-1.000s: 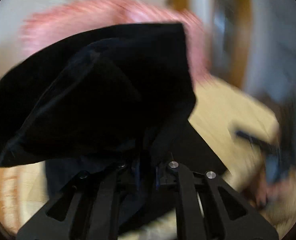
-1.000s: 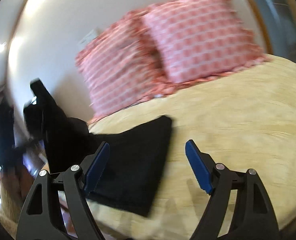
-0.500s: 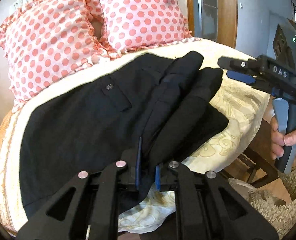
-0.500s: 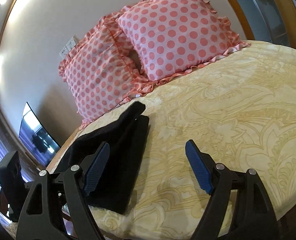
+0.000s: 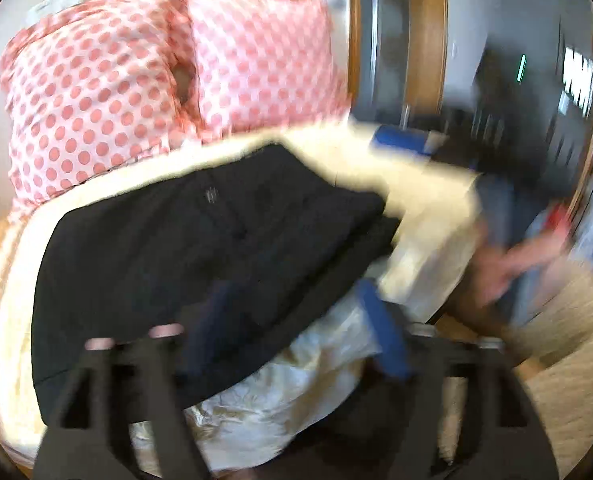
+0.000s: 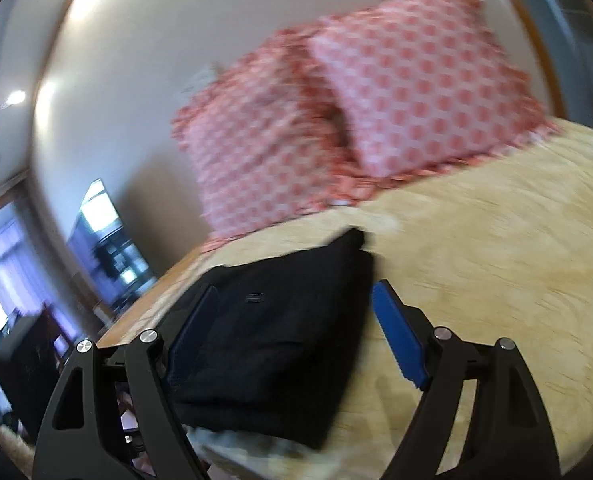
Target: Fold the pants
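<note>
Left wrist view, blurred: folded black fabric pants point(image 5: 200, 248) lying on cream patterned bedspread point(image 5: 424, 216), below two pink polka-dot pillows point(image 5: 96, 92). Left gripper point(image 5: 296, 328) spread wide, gripping nothing.

Right wrist view: same pants point(image 6: 280, 320) at bedspread point(image 6: 496, 264) near edge, between blue pads point(image 6: 396, 336) of right gripper point(image 6: 292, 336), splayed wide, empty. Pillows point(image 6: 416, 80) behind.

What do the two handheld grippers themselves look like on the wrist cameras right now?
Both are matte black frames with triangular cutouts and round silver pivot screws. The right gripper carries bright blue ridged finger pads. The left gripper has the same blue pads, blurred here. No cables show.
</note>
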Available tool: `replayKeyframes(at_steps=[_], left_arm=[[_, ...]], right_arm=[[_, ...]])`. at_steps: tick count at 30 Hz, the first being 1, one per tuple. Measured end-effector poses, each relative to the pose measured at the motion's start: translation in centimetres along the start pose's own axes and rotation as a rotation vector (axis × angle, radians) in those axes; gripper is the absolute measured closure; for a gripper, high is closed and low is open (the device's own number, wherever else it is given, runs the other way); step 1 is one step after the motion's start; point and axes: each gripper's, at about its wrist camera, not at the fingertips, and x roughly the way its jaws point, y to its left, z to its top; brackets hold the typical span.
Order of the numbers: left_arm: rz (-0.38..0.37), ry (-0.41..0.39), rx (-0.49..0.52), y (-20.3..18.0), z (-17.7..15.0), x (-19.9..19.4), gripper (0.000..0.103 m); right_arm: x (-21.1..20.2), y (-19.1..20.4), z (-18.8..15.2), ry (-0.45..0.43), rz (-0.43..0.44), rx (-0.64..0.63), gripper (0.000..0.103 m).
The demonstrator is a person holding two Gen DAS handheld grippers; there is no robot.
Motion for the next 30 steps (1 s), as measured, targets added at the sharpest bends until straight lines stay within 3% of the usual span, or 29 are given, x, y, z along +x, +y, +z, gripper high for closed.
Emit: replayKeyframes(at_steps=[2,3,5,8,9,10,11,13,16,24,27,28,30], left_arm=[[-0.011,-0.084,-0.085,2.0,0.6,-2.0,0.016],[0.033,-0.107,-0.127,3.2,0.8,-2.4,0.010],[0.161,-0.114,-0.197,5.2,0.9,-2.2,0.007],[0.318,-0.019,-0.285,8.0,-0.1,-0.5,0.004],[0.344,0.038,-0.312,8.9,-0.6,0.4,0.004],[0.350,0.132,-0.358,10.1,-1.5,1.8,0.004],[0.334,0.148,-0.371,10.7,-1.8,2.4,0.004],[0.347,0.118,-0.335,10.0,-2.2,2.2,0.002],[0.350,0.116,-0.334,10.0,-2.4,2.4,0.002],[0.303,0.100,-0.355,10.3,-2.6,1.6,0.002],[0.242,0.067,-0.409,11.0,-2.2,0.3,0.004],[0.206,0.039,-0.451,11.9,-1.8,-0.5,0.004],[0.196,-0.010,-0.523,14.1,-1.0,-1.8,0.004]], right_arm=[[1.3,1.3,-0.2,0.030,0.062,-0.025,0.013],[2.2,1.8,-0.4,0.055,0.075,-0.032,0.013],[4.1,1.9,-1.0,0.133,0.062,-0.027,0.013],[7.1,0.7,-2.7,0.317,-0.030,0.001,0.013],[6.9,0.8,-2.9,0.302,-0.029,-0.033,0.013],[7.0,1.0,-2.8,0.325,-0.030,-0.038,0.013],[7.0,0.9,-2.4,0.336,-0.028,-0.023,0.014],[6.5,0.2,-1.0,0.301,-0.023,0.046,0.014],[6.7,-1.9,1.5,0.250,-0.097,0.128,0.014],[11.4,-6.5,2.7,0.371,-0.208,0.228,0.027],[12.1,-6.9,2.4,0.384,-0.209,0.221,0.037],[12.2,-6.8,2.3,0.395,-0.202,0.210,0.047],[12.4,-6.4,2.4,0.397,-0.209,0.170,0.048]])
